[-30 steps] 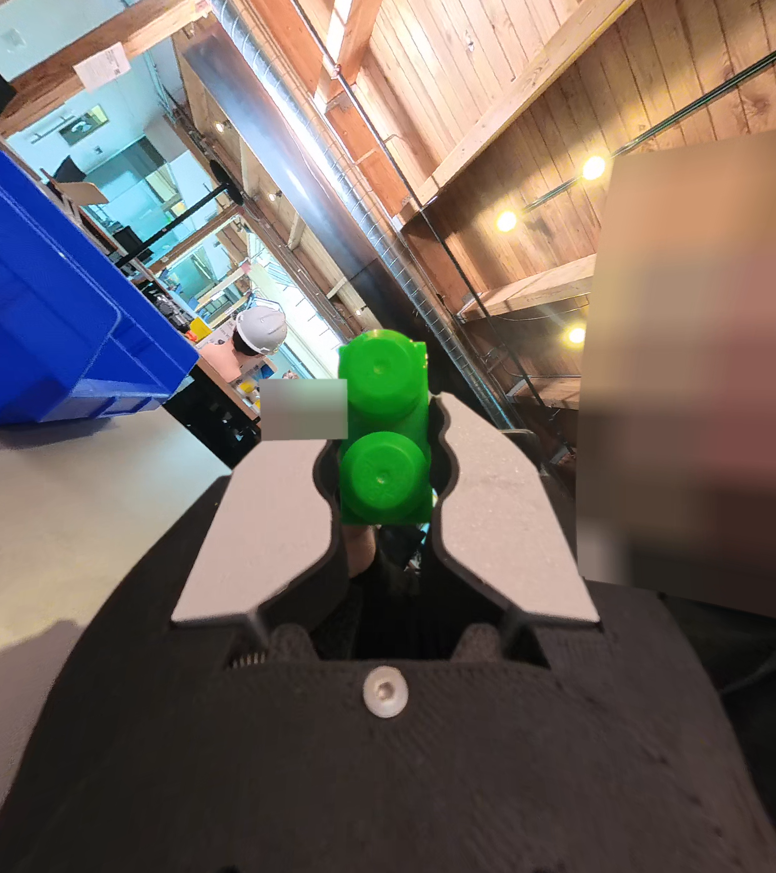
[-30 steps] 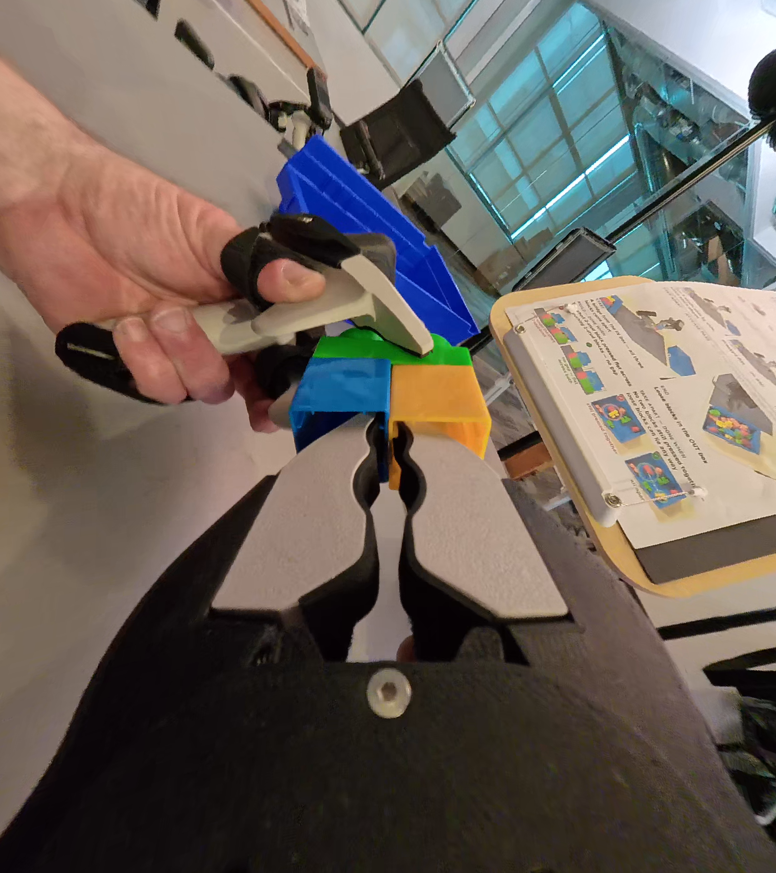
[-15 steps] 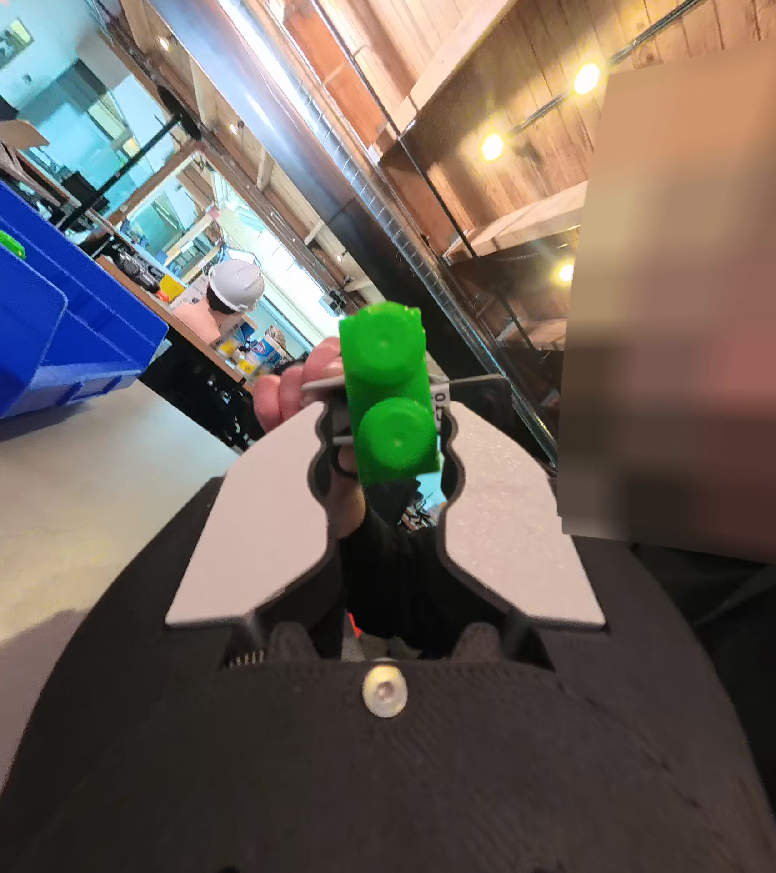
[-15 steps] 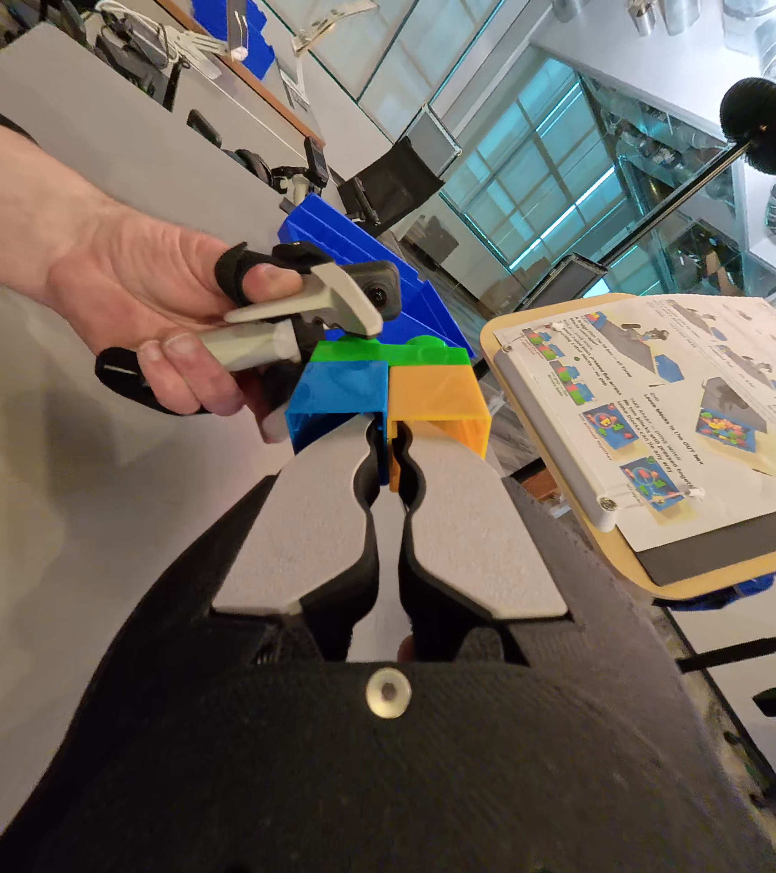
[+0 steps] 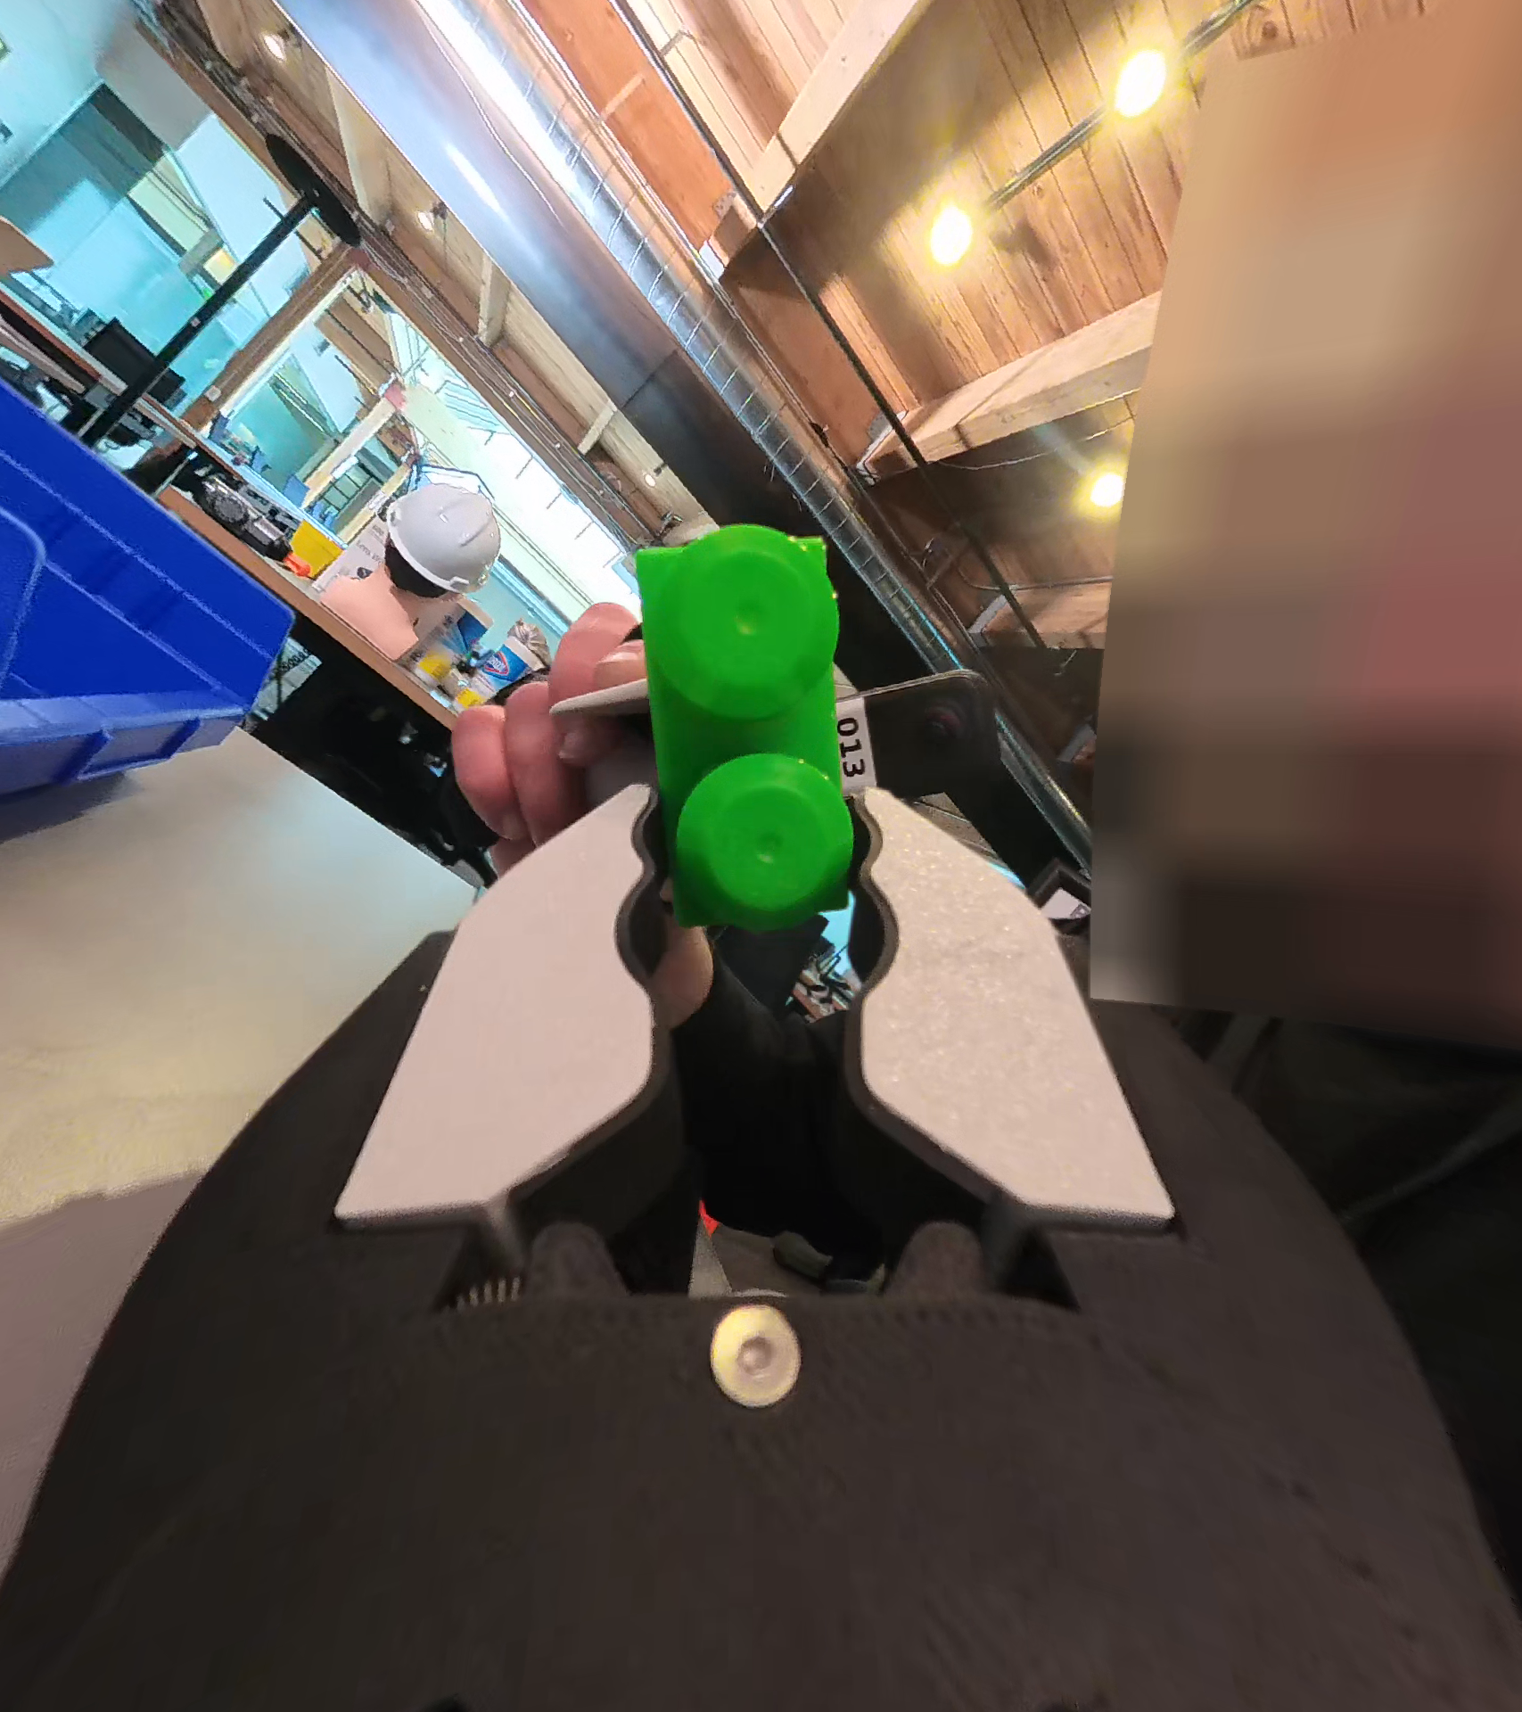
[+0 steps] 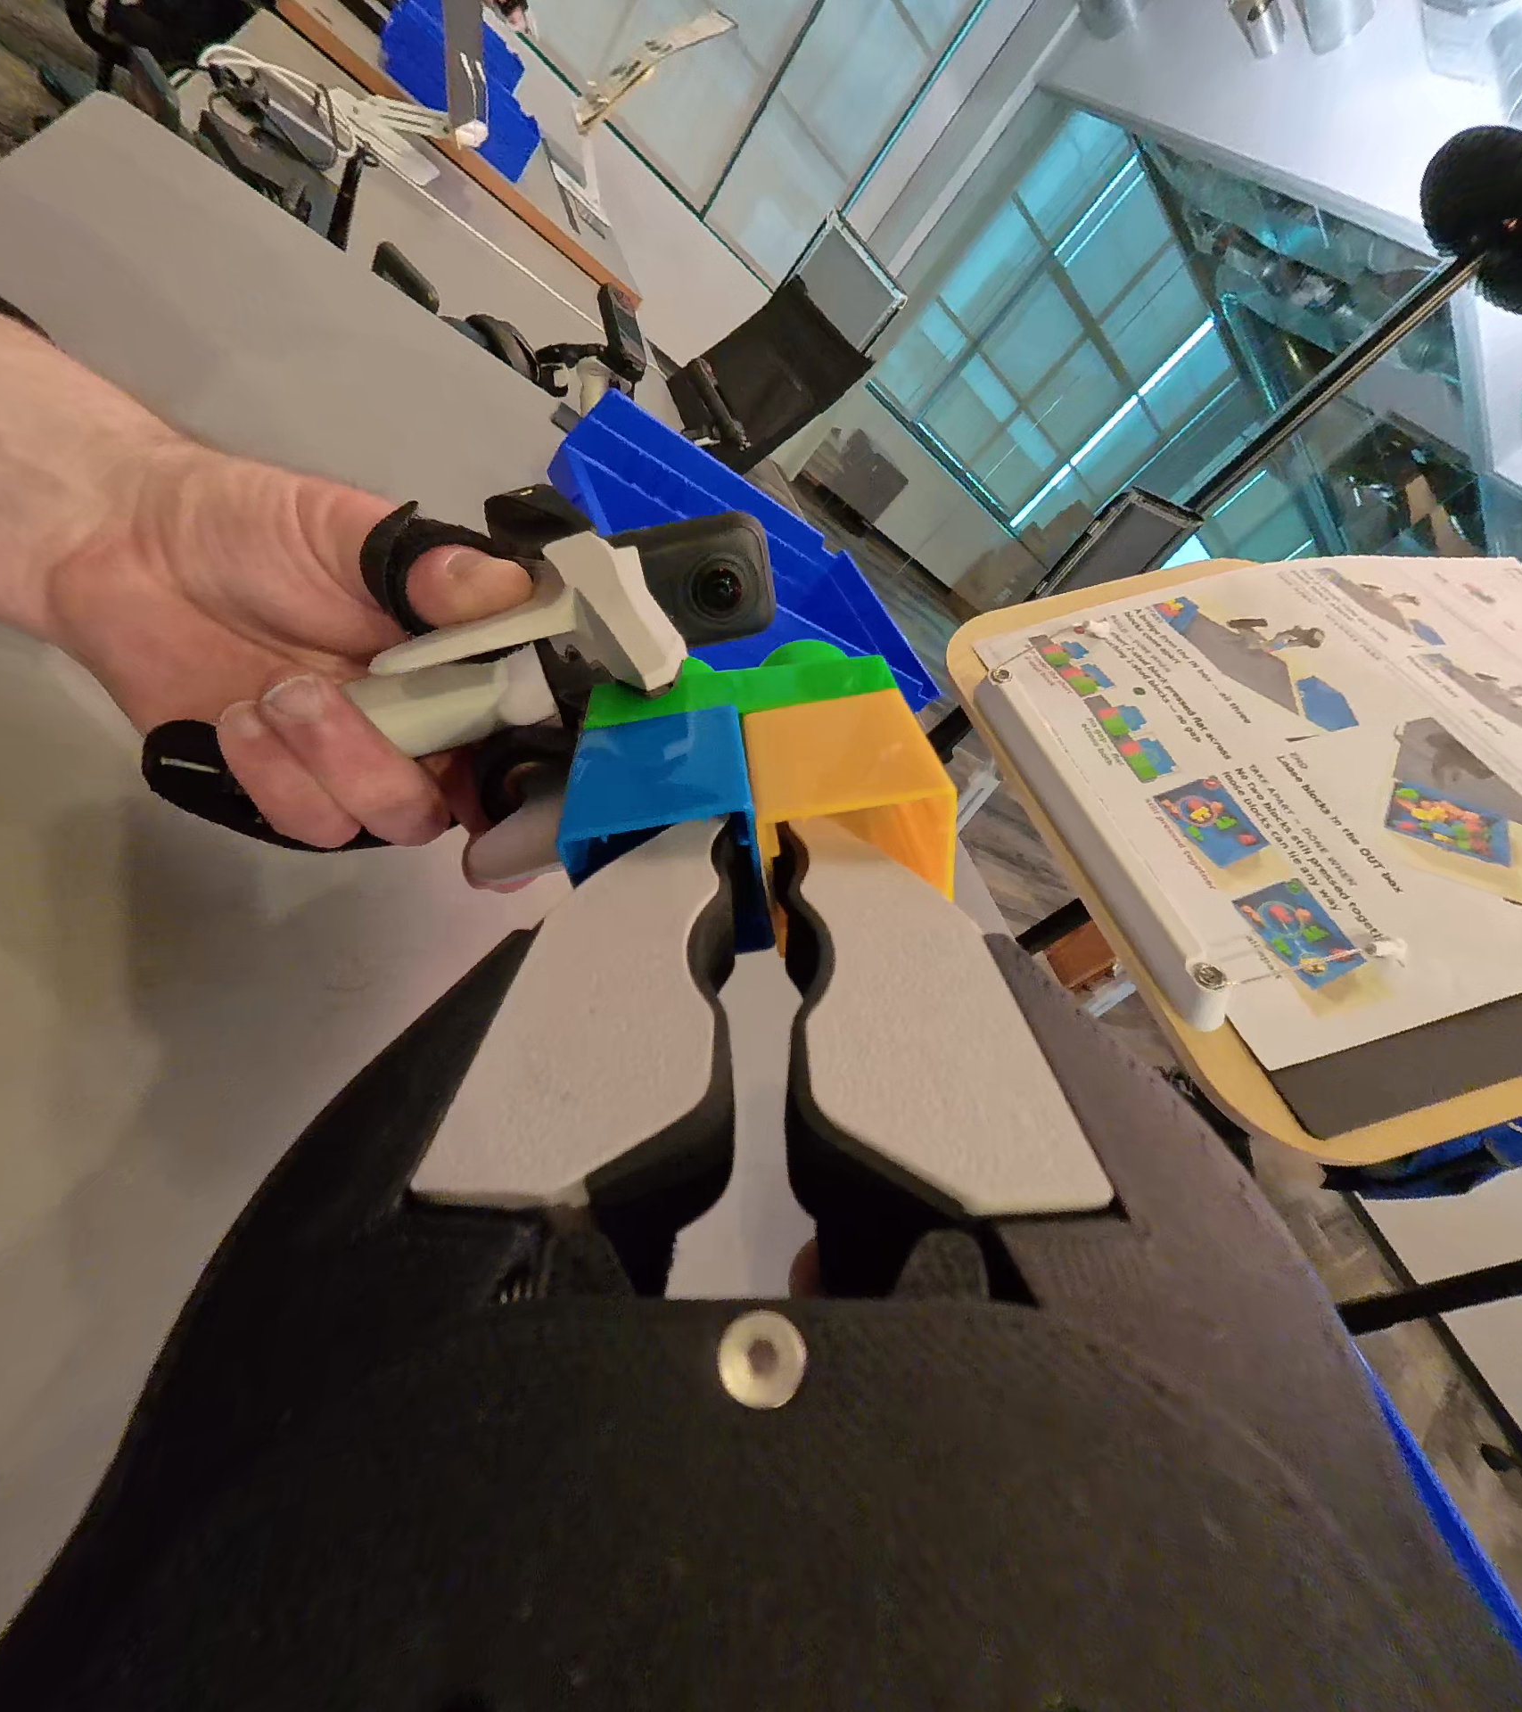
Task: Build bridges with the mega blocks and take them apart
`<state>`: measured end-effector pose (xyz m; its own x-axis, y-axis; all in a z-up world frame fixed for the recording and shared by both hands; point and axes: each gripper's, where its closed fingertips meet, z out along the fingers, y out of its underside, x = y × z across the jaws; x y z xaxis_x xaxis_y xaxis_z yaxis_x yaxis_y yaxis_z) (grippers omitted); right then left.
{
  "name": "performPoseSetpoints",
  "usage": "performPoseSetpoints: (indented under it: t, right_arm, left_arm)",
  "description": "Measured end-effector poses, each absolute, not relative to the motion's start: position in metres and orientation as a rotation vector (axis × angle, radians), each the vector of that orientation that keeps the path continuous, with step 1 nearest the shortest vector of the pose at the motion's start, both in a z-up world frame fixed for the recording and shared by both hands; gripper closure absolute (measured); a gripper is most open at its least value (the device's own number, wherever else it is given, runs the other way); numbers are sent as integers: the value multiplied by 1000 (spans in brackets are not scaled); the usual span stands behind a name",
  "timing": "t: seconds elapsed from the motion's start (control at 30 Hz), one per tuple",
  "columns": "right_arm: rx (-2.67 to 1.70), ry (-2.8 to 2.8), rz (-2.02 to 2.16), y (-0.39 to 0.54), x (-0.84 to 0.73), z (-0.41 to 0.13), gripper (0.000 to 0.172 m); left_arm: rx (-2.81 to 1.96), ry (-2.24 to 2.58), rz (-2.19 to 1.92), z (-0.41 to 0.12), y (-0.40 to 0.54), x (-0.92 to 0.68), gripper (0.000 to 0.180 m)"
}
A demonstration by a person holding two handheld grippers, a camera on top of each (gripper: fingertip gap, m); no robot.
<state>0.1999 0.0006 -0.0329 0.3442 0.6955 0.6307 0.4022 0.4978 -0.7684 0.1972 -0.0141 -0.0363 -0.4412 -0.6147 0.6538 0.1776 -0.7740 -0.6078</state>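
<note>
Held up off the grey surface (image 6: 136,926), a small bridge of three mega blocks sits between the two tools. The green block (image 5: 743,723) is the two-stud span; in the left wrist view its studs face the camera, and the left tool (image 5: 759,848) grips it at the nearer stud, one grey fingertip on each flank of the block with the pads pressed against its sides. In the right wrist view the same green block (image 6: 738,681) lies across the far ends of a blue block (image 6: 655,769) and an orange block (image 6: 840,760), which stand side by side and touching, their hollow undersides turned toward the camera. The right tool (image 6: 761,880) is almost closed: its two fingers reach into those hollows, one in the blue block and one in the orange, and pinch the two adjoining inner walls between them. The left tool shows in that view as well, carried by a hand (image 6: 210,630) with black straps round the fingers, its upper fingertip (image 6: 636,639) resting on the green block's top beside a stud. Beyond the blocks a blue bin (image 6: 738,519) stands on the surface, and to the right a tilted board carries an illustrated instruction sheet (image 6: 1350,787). In the left wrist view a blue bin (image 5: 71,630) sits at the left edge of the surface with something green showing inside it.
</note>
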Motion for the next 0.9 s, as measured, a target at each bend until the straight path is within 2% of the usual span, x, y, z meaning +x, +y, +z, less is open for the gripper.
performPoseSetpoints:
  t: [0.5,0.73,0.83,0.9]
  right_arm:
    - [-1150,-1209,347,4,198,-29,165]
    - [-1159,-1240,300,5,203,-29,160]
    - [-1131,-1261,245,4,210,-27,148]
    - [-1127,-1275,184,7,214,-28,152]
  left_arm:
    - [-1243,591,-2170,-31,-11,198,144]
    - [-1236,612,-2140,-29,-8,198,144]
    - [-1211,544,-2149,-25,3,188,144]
    - [-1188,528,-2147,-21,7,181,145]
